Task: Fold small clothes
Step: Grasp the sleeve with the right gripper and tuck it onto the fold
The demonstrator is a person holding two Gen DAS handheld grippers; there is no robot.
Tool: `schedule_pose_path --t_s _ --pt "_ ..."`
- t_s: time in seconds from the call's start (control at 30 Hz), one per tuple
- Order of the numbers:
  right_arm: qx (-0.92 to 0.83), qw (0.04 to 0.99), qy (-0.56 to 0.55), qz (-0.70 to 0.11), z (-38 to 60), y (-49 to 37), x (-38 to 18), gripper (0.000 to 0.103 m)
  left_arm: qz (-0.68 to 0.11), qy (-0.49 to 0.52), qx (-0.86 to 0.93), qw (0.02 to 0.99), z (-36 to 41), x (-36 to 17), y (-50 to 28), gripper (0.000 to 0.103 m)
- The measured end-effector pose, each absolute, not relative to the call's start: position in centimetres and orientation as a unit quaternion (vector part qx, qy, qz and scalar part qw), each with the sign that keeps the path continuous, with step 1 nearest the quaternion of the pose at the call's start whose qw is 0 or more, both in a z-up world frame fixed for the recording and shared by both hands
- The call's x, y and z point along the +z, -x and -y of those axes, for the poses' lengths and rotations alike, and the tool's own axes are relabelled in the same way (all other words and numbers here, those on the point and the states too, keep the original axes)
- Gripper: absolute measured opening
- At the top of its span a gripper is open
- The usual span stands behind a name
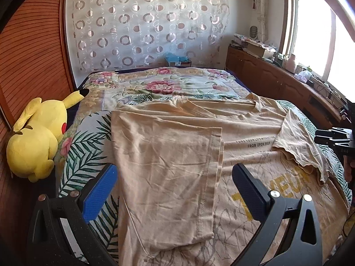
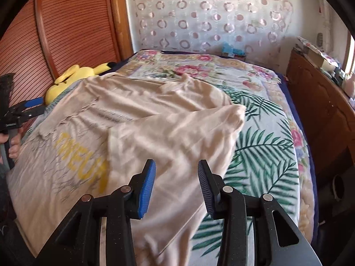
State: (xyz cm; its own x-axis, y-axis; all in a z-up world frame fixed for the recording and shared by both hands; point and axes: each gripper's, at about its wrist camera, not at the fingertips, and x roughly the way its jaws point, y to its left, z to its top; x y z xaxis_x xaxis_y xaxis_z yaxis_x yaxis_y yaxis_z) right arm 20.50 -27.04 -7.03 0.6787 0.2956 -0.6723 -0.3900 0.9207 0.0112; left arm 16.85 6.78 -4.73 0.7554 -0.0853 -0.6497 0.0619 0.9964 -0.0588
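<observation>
A beige T-shirt [image 1: 168, 155] with yellow print lies spread on the bed, its left side folded over the middle. It also shows in the right wrist view [image 2: 168, 133], where its right side lies folded over toward the middle. My left gripper [image 1: 175, 177] is open and empty above the shirt's near left part. My right gripper [image 2: 176, 177] is open and empty above the folded right flap. The right gripper also shows at the right edge of the left wrist view [image 1: 332, 136], and the left gripper at the left edge of the right wrist view [image 2: 24, 108].
The floral bedspread [image 1: 155, 84] covers the bed. A yellow plush toy [image 1: 37, 137] lies at the bed's left edge by a wooden slatted wall [image 1: 28, 55]. A wooden cabinet [image 1: 277, 77] with clutter runs along the right under the window.
</observation>
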Motion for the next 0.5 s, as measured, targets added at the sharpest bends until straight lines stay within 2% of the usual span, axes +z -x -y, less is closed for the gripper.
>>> schedule_pose_path --t_s 0.4,0.5 --pt "0.145 0.914 0.055 -0.375 26.7 -27.5 -9.1 0.041 -0.366 0.018 -0.012 0.931 -11.0 -5.6 -22.7 0.103" --pt "0.143 0.916 0.06 -0.37 26.2 -27.7 -9.3 0.043 -0.372 0.028 -0.015 0.928 -12.2 -6.1 -24.3 0.094"
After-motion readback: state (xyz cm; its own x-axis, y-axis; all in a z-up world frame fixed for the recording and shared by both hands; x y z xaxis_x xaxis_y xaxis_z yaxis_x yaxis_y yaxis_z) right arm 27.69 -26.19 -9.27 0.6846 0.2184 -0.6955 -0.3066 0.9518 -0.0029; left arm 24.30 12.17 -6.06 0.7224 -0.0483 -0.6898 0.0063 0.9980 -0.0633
